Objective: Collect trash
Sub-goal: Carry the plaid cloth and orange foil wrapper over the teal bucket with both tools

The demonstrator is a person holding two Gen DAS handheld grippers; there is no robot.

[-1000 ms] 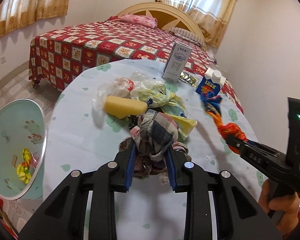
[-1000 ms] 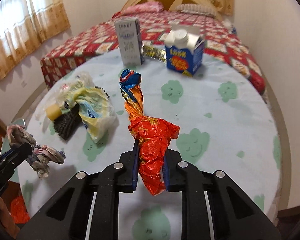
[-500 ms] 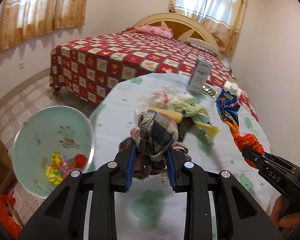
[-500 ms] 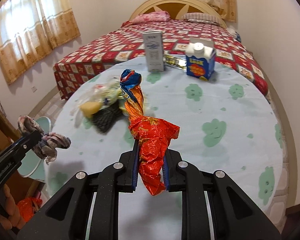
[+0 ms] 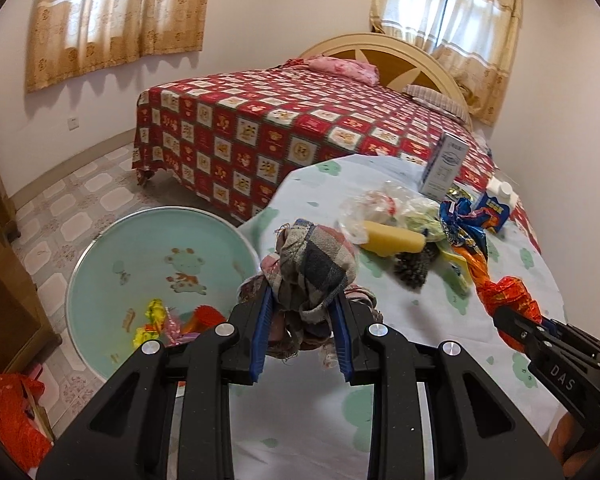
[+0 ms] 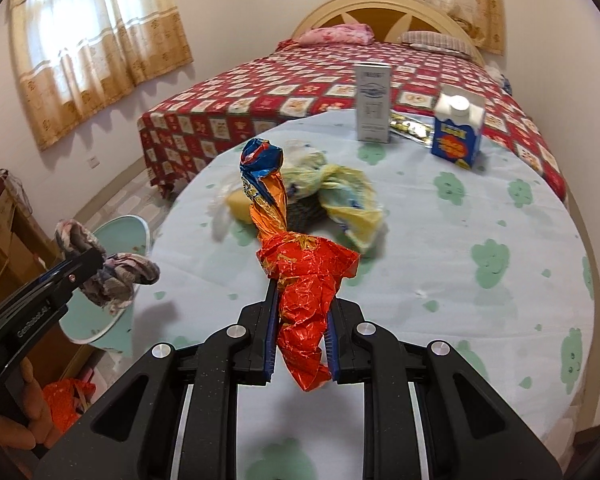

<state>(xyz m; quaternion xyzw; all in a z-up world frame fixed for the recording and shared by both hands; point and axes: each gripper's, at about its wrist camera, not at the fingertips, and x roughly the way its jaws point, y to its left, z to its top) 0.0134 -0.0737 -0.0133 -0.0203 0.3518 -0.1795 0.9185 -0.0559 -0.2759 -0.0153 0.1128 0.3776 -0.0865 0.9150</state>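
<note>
A: While both tools are clenched on trash, left gripper (image 5: 302,332) gripping the plaid rag (image 5: 314,268), right gripper (image 6: 300,344) pinching the orange wrapper (image 6: 304,280), how far along?

B: Partway, I judge. The basin (image 5: 100,248) at eight o'clock is holding a few scraps; sponge (image 5: 392,238), bags and cartons are waiting on the table (image 6: 480,300).

A: Room?

B: Table edge nearing; floor beside the basin looking open.
</note>
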